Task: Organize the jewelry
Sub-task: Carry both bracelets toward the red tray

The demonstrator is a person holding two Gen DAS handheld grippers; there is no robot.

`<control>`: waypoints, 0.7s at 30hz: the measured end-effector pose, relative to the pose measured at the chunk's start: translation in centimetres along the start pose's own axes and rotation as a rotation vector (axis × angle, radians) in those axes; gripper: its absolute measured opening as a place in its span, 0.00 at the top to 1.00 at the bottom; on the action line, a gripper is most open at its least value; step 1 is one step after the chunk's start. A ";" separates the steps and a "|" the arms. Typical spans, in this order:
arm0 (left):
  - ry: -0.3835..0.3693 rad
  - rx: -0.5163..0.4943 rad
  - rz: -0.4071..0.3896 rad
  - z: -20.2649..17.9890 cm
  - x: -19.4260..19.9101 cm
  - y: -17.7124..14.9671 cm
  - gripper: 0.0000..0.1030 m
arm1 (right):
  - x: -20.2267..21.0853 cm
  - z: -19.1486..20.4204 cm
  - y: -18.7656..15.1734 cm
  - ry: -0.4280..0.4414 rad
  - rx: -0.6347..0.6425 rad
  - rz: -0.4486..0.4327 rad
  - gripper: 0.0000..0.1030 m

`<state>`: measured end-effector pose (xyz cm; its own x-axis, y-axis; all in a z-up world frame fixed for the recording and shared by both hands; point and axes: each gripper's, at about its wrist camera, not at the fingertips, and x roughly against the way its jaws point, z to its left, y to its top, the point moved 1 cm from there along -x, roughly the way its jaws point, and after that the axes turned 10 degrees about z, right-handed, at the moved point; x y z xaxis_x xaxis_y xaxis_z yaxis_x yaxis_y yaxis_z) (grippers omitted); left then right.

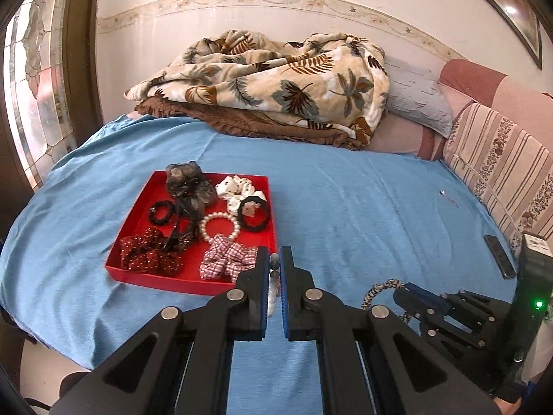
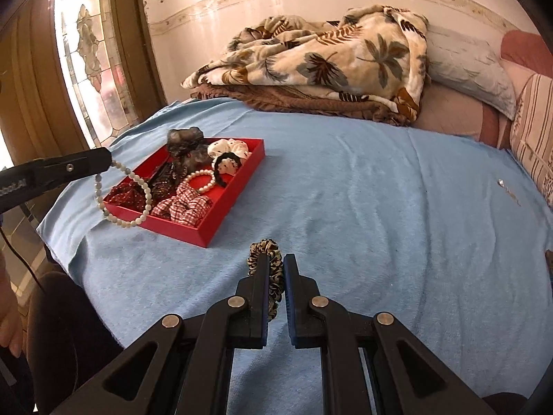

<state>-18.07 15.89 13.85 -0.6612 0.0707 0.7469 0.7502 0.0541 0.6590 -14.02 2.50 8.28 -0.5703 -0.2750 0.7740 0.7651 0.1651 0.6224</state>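
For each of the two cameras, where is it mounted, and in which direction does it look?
Left wrist: on the left gripper, facing the bed's blue sheet; holds a pale bead bracelet.
Right wrist: on the right gripper, same direction; holds a leopard-print scrunchie.
Shared: red rectangular tray, leaf-patterned blanket.

A red tray (image 2: 204, 231) sits on the blue bed sheet, left of centre. Inside lie a red dotted scrunchie (image 2: 126, 197) at the near left, a red-checked scrunchie (image 2: 183, 207) near right, a pearl bracelet (image 2: 200, 180) in the middle, a black hair tie (image 1: 161, 211) at the left, a black band with a white dotted bow (image 2: 226, 166) and a white dotted scrunchie (image 2: 235, 147) at the far right, and a grey gauze bow (image 2: 185, 147) at the far side. A pale beaded bracelet (image 2: 121, 197) hangs as a loop above the tray's near left corner, pinched between jaws. A leopard-print scrunchie (image 2: 266, 269) stands upright, clamped, above the sheet near the tray's right corner.
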 end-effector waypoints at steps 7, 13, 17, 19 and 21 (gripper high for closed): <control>0.062 0.013 0.006 1.1 -0.4 -0.2 0.95 | 0.0 0.6 0.0 -0.002 0.005 0.007 0.91; 0.106 0.032 0.025 2.4 -1.2 -0.2 0.95 | -0.4 1.0 0.2 -0.005 0.016 0.016 0.91; 0.124 0.037 0.036 3.3 -1.7 -0.2 0.95 | -0.7 1.2 0.3 -0.008 0.023 0.020 0.91; 0.121 0.040 0.036 3.6 -1.8 -0.1 0.95 | -0.7 1.4 0.5 -0.007 0.028 0.024 0.91; 0.118 0.042 0.031 4.0 -1.8 0.1 0.95 | -0.8 1.6 0.7 -0.008 0.034 0.024 0.91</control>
<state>-16.74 19.72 12.23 -0.6318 -0.0446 0.7739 0.7684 0.0954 0.6328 -13.46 4.33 8.29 -0.5541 -0.2627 0.7899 0.7683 0.2038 0.6067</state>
